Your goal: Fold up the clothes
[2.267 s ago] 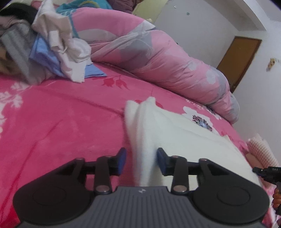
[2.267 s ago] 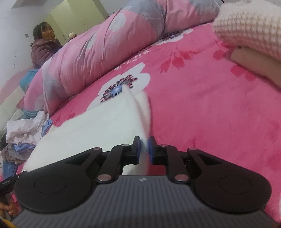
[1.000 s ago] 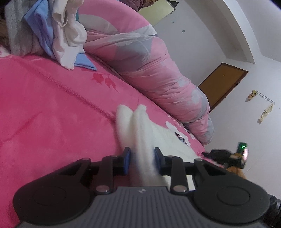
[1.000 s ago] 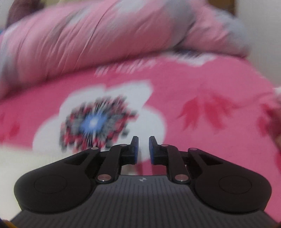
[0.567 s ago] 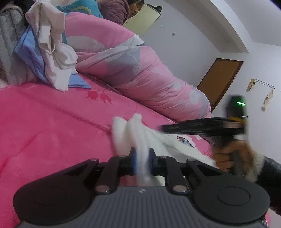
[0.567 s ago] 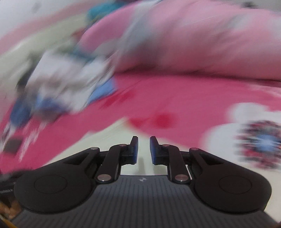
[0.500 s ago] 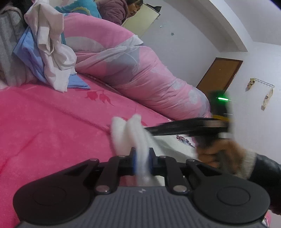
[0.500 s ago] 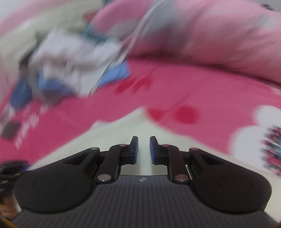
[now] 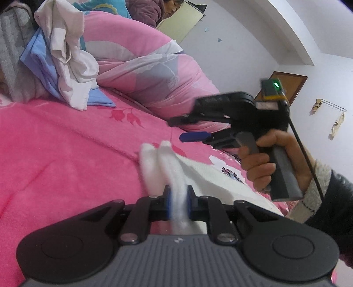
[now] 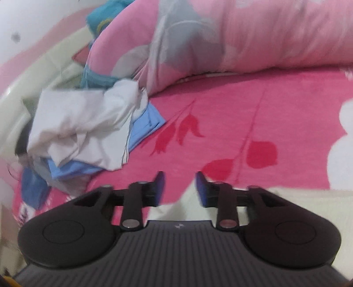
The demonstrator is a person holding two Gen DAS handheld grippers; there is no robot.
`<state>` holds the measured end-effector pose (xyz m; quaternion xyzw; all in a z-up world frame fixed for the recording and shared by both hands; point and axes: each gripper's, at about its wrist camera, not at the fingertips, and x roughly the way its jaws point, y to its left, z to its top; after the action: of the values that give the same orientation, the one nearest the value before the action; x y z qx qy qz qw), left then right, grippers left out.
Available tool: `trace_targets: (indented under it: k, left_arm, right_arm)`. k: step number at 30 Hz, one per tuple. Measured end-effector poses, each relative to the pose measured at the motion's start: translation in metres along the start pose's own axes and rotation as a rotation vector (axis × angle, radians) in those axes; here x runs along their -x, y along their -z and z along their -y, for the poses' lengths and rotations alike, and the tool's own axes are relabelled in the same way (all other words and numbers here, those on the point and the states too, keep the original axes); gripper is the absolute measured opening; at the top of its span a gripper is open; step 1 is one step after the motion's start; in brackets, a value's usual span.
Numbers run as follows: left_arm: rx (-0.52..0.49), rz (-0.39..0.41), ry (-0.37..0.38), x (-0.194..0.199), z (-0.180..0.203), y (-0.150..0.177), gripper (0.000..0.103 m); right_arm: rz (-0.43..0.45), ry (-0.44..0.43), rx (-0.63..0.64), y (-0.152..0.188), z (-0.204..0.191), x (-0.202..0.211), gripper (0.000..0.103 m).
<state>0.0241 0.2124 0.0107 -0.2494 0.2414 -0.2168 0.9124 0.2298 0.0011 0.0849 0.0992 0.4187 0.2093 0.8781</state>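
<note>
A fluffy white garment (image 9: 198,174) lies on the pink bedspread (image 9: 55,154). My left gripper (image 9: 178,198) is shut on a bunched corner of it, which sticks up in two folds past the pads. In the left wrist view my right gripper (image 9: 183,129) hovers just above and behind that corner, held by a hand (image 9: 262,161). In the right wrist view my right gripper (image 10: 179,183) has its jaws opening, with a point of the white garment (image 10: 297,198) below them and no pad touching it.
A heap of unfolded clothes, white, blue and grey (image 9: 55,57) (image 10: 83,125), sits at the far left of the bed. A rolled pink quilt (image 9: 143,66) runs along the far side. A person (image 9: 154,8) sits behind it. A brown door (image 9: 286,86) is at the right.
My right gripper swung left across the bed to the corner held by my left gripper, and its jaws have parted. My left gripper closed on the white corner and has stayed put.
</note>
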Motion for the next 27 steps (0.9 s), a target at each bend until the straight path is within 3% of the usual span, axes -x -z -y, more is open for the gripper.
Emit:
trace_targets:
  k: [5,9,11,19,25,27]
  left_arm:
    - [-0.02,0.01,0.006,0.002,0.004,0.001,0.014]
    - [-0.034,0.018,0.01,0.004,0.007,0.002,0.014]
    - [-0.037,0.02,0.015,0.004,0.008,0.002,0.014]
    - [-0.015,0.025,0.046,0.011,0.004,-0.001,0.013]
    - [0.042,-0.035,0.042,0.007,-0.005,-0.001,0.014]
    - [0.086,-0.063,0.054,0.003,-0.012,-0.002,0.014]
  right_arm:
    - [-0.06,0.151,0.112,0.008,-0.03,-0.029,0.05]
    - [-0.066,0.196,0.097,0.015,-0.026,-0.036,0.016]
    - [-0.051,0.203,0.102,0.016,-0.026,-0.032,0.009]
    - [0.084,0.167,0.166,0.016,-0.047,-0.004,0.007]
    - [0.033,0.177,0.204,0.031,-0.048,-0.033,0.008]
    - [0.017,0.15,0.206,0.036,-0.043,-0.045,0.015]
